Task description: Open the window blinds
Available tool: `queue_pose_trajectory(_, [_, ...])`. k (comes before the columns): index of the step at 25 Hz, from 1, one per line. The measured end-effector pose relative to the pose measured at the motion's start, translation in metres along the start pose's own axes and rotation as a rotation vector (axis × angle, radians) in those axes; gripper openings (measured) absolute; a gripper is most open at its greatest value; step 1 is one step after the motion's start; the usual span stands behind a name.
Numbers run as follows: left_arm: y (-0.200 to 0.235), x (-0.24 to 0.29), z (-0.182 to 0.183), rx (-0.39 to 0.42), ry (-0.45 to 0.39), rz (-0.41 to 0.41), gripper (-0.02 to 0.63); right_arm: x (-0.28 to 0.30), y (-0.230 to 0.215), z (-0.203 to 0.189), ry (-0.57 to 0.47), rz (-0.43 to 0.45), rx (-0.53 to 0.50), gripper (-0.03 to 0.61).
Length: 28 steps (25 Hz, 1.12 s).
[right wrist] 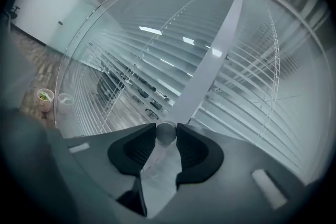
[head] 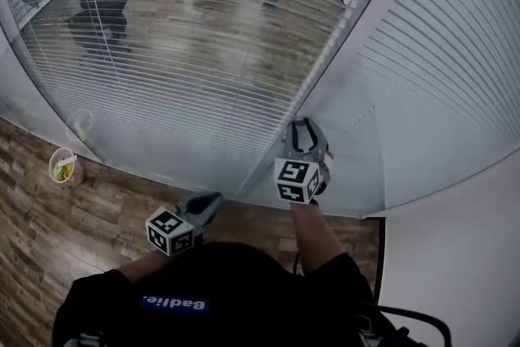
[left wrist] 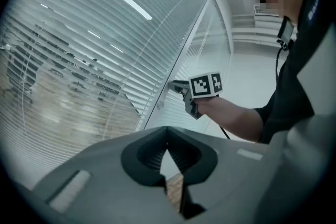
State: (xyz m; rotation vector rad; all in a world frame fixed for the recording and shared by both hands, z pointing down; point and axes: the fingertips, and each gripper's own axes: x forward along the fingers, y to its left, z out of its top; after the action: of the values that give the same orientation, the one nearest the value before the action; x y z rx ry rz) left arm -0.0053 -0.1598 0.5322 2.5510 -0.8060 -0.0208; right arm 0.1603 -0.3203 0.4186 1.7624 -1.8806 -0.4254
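Here we are at the window, looking steeply down. The right gripper (head: pixel 302 130) is up at the grey window post (head: pixel 357 45). Its own view gives us the grip: the two dark pads are drawn in narrow on a small round grey rod, which we take for the blind wand (right wrist: pixel 167 132). The rod is pinched right at the jaw tips, with the post rising just beyond it.

The left gripper (head: pixel 213 200) sits lower and nearer to us, close to the body and aimed at the foot of the glass. Its jaws meet at the tips with nothing between them, and only a sliver of floor shows through the gap below.

Now the blinds. The left blind (head: pixel 179 53) fills the far left. Its slats are tilted enough that we can see a room with dark chairs behind them. The right blind (head: pixel 455 77), on the far side of the post, reads as an even white sheet of slats with no view through.

Down on the wood floor (head: pixel 49 240), far left by the glass, stands a cup (head: pixel 63 166) with something green and yellow inside. A plain white wall (head: pixel 455 256) closes the near right.
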Motion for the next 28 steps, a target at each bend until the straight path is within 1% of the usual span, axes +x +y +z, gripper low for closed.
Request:
queue_pose_trajectory(6, [0.001,-0.002,-0.001,0.014,0.003,0.003,0.000,0.000,0.000,-0.001,0.001,0.004,-0.007,0.130])
queue_pose_trajectory(10, [-0.002,-0.004,-0.003,-0.017,0.006,-0.008,0.000,0.000,0.002,-0.003,-0.002,0.001,-0.008,0.132])
queue_pose_trajectory(12, [0.000,-0.004,-0.003,0.001,0.005,-0.005,0.000,0.000,0.002,-0.004,-0.001,-0.001,-0.018,0.132])
queue_pose_trajectory(14, [0.001,-0.004,-0.003,0.014,0.005,-0.004,0.000,0.000,0.002,-0.003,0.001,-0.007,-0.052,0.129])
queue_pose_trajectory(16, [-0.001,-0.006,-0.001,0.005,0.006,-0.008,0.000,0.000,0.003,-0.002,0.007,-0.019,-0.115,0.127])
queue_pose_trajectory(17, [0.000,-0.006,-0.002,0.007,0.007,-0.006,0.000,0.000,0.004,-0.002,0.012,-0.027,-0.164,0.126])
queue_pose_trajectory(21, [0.002,-0.006,-0.003,0.005,0.005,-0.001,0.000,0.001,0.008,-0.004,0.028,-0.061,-0.394,0.124])
queue_pose_trajectory(24, [0.002,-0.006,-0.004,-0.007,-0.004,-0.007,0.000,0.001,0.010,-0.006,0.036,-0.070,-0.507,0.124])
queue_pose_trajectory(28, [0.003,-0.007,-0.005,0.004,0.005,-0.004,0.000,0.000,0.012,-0.007,0.048,-0.070,-0.659,0.124])
